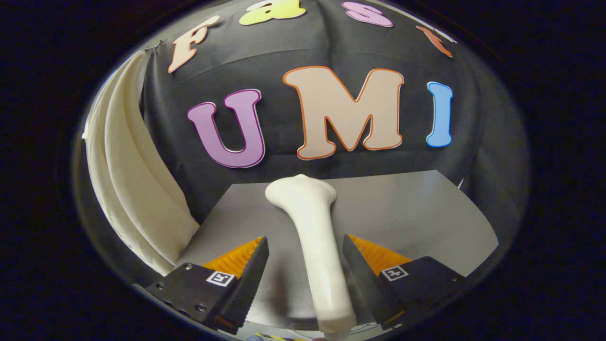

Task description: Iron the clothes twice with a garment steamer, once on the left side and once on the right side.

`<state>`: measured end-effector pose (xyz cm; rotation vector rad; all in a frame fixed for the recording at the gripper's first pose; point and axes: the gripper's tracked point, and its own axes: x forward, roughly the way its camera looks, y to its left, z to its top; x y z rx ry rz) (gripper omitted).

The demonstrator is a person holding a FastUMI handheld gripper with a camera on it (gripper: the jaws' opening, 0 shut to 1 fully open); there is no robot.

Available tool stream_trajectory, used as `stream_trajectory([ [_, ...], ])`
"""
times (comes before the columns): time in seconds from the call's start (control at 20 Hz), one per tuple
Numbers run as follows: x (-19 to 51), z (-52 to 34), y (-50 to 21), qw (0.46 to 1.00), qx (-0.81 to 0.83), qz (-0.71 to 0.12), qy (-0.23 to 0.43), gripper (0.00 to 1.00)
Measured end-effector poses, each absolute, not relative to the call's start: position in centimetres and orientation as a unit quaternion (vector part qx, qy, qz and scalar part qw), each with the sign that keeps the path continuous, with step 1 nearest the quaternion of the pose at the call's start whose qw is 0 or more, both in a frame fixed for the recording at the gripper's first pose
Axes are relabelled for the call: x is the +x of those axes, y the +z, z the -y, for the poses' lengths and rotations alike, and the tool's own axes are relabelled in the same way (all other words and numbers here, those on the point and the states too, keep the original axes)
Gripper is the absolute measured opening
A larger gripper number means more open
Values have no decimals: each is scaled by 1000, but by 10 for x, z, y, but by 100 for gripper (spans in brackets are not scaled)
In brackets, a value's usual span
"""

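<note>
A white garment steamer (315,237) lies on the grey table (416,213), its handle pointing toward me and its wider head resting farther off near the booth's wall. My gripper (305,258) is open, one finger on each side of the handle with a gap on both sides; neither finger touches it. A cream-white garment (132,189) hangs to the left of the table, reaching down beside my left finger.
The grey table ends at the black cloth wall just beyond the steamer's head. Bare table surface stretches to the right of the steamer. The hanging garment borders the table's left edge.
</note>
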<state>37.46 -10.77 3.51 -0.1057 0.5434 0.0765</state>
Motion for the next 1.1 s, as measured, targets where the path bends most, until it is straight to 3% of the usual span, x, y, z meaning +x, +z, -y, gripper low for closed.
stream_trajectory([
  [0.15,384,117,19,950,-75,-303,21,95],
  [0.4,396,122,20,941,-31,-338,9,52],
  [0.9,397,122,21,947,-21,-320,24,40],
  [1.1,394,132,39,964,-13,-266,14,37],
])
